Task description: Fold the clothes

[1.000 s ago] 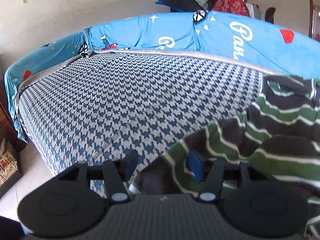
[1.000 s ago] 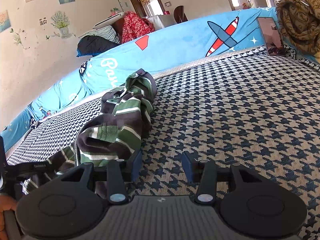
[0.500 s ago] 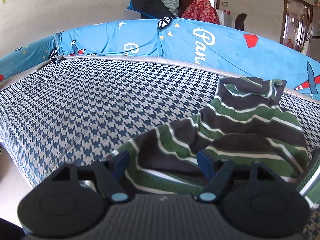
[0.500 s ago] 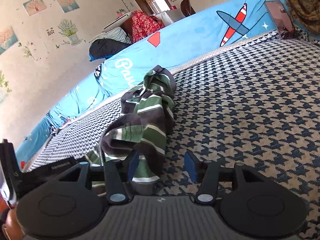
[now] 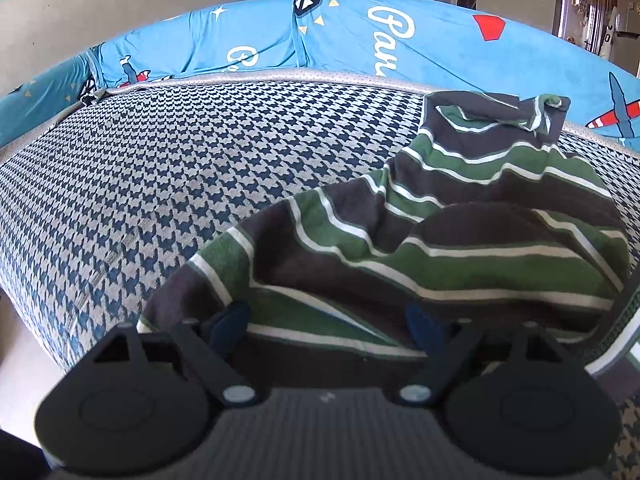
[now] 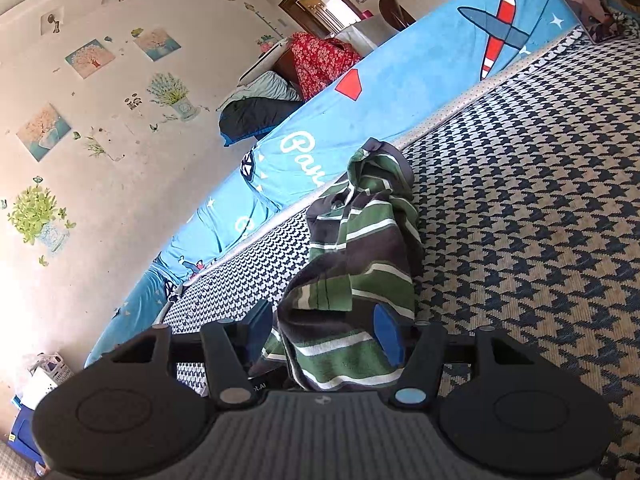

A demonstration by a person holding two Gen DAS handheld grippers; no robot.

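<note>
A crumpled garment (image 5: 460, 236) in green, dark grey and white stripes lies on the houndstooth bed cover (image 5: 200, 168). My left gripper (image 5: 326, 326) hovers over its near hem. Its jaws are opening and stand wide, with cloth lying between the blue pads but not pinched. In the right wrist view the same garment (image 6: 360, 248) runs away from the camera toward the bed's far edge. My right gripper (image 6: 322, 330) straddles its near end. Those jaws are opening too, and the blue pads stand clear of the cloth between them.
A bright blue sheet (image 5: 360, 40) with planes and white lettering covers the far side of the bed. The bed's left edge (image 5: 36, 308) drops to the floor. Piled clothes (image 6: 280, 96) sit behind, by a wall with stickers. A phone-like object (image 6: 580, 4) lies far right.
Both grippers have opened wider. The left one swung right and down over the striped garment. The right one rolled and moved left, so the garment's end now lies between its pads.
</note>
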